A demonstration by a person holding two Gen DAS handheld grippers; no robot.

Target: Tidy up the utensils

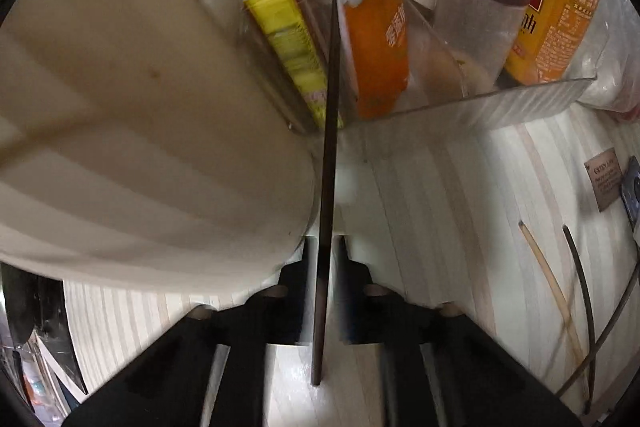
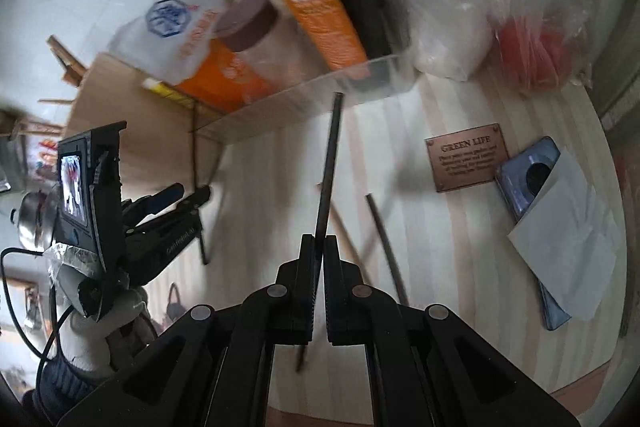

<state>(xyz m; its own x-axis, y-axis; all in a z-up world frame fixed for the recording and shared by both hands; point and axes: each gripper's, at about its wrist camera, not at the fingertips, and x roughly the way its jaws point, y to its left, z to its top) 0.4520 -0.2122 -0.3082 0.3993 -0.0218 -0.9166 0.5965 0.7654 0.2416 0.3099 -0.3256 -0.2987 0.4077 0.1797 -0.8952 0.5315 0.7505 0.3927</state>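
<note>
Each tool is gripping one dark chopstick. The left tool (image 1: 323, 247) is clamping a dark chopstick (image 1: 328, 147) between its closed fingers, the stick running straight ahead of the tool past a big cream container (image 1: 140, 127) on its left and toward the clear organizer (image 1: 480, 103) packed with seasoning packets. The right tool (image 2: 319, 247) is likewise pinching its own dark chopstick (image 2: 330, 163), whose far end is reaching almost to the organizer's front wall.

The step in hand is probably gathering the scattered sticks and bringing them to one holder (likely the cream container, though that is a guess). To do it well, both tools should be keeping their sticks clamped near the middle so neither pivots, and steering the far tips clear of the organizer's wall and of each other before lowering them in.

More utensils are still lying on the striped desk (image 1: 460, 195): in the left view, a pale wooden chopstick (image 1: 548, 287) and a dark one (image 1: 582, 283) well to the right of the tool.

The left view alone is showing the cream container close up and the packets' labels. The right view alone is showing the left tool from outside (image 2: 168, 215), held in a gloved hand (image 2: 90, 343), plus a bronze plaque (image 2: 468, 157) and a blue phone (image 2: 528, 175) under a sheet of paper, off to the right.
</note>
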